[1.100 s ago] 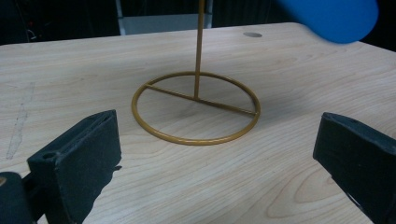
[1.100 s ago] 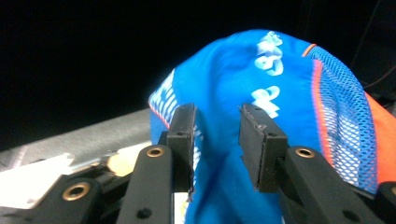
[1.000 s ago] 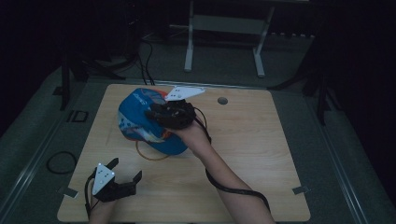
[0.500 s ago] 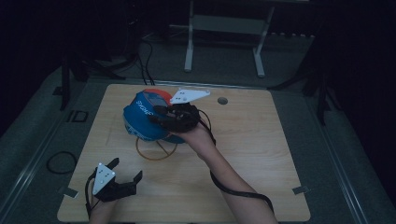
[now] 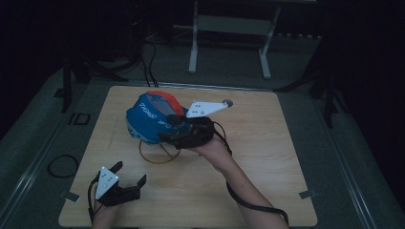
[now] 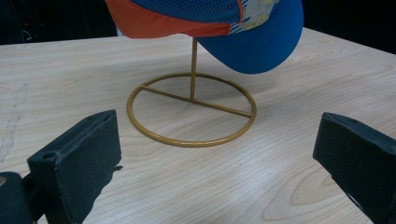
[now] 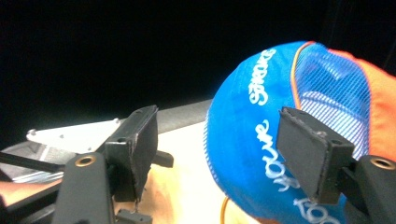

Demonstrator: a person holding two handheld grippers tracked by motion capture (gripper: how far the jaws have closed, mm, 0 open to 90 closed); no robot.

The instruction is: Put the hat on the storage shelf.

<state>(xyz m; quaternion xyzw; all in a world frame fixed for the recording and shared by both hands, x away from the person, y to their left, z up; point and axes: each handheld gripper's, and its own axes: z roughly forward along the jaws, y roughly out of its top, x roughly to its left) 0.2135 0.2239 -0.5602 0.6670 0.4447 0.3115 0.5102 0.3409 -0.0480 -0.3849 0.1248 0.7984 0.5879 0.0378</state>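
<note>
— What is seen nearest the bottom edge of the high view?

— The left gripper is found at the near left corner of the table, in the same spot as a second ago. Its jaws are spread wide with nothing between them; in the left gripper view the gold wire stand is framed between the two black pads but well beyond them.

— And farther in?

— The stand's ring base is laid flat on the wood, and the blue and orange cap is carried on its upright post. In the earlier frames the cap was held lower and tilted; now it is set on the stand, brim toward the person.

— What has changed at the right gripper?

— The right gripper has been drawn slightly back toward the person. Its jaws have just been opening: the cap was pinched before, and now the pads are parted (the white lettering is seen past them in the right gripper view). One pad appears to lie just beside the fabric, though contact cannot be told in this dim light.

— Anything beyond?

— A small dark round object is left near the far edge.
</note>
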